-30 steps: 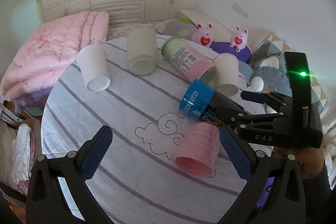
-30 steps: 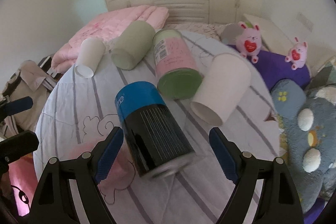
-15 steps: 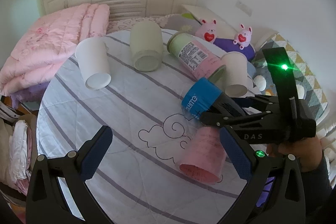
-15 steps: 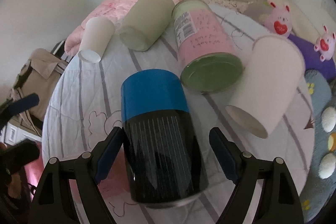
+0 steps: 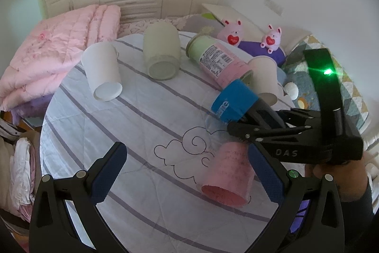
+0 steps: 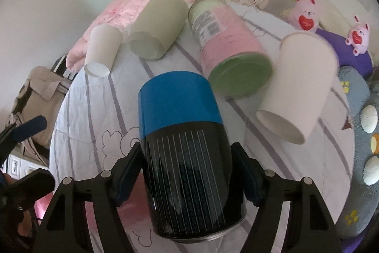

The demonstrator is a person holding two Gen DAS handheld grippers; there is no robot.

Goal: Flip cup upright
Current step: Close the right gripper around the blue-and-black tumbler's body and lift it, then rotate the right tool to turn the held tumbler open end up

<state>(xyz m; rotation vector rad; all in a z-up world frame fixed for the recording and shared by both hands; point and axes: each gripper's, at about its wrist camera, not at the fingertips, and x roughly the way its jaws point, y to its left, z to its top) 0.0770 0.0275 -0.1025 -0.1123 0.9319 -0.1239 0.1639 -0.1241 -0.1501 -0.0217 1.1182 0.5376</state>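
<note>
A blue and black cup (image 6: 184,148) lies on its side on the striped round table (image 5: 142,110). My right gripper (image 6: 188,172) is shut on its black lower half, one pad on each side; in the left wrist view the right gripper (image 5: 260,125) holds the blue and black cup (image 5: 234,101) at the table's right. My left gripper (image 5: 187,172) is open and empty above the near table edge. A pink cup (image 5: 227,177) lies on its side by my left gripper's right finger.
Lying on the table: two white paper cups (image 5: 104,72) (image 6: 300,87), a grey-green cup (image 5: 161,53) and a pink and green can (image 6: 227,49). Pink quilt (image 5: 47,49) beyond the table at left. Plush toys (image 5: 232,32) and cushions at right.
My right gripper has closed in on the blue and black cup and now clamps it. The cup's blue end has lifted slightly. My left gripper has stayed open.
</note>
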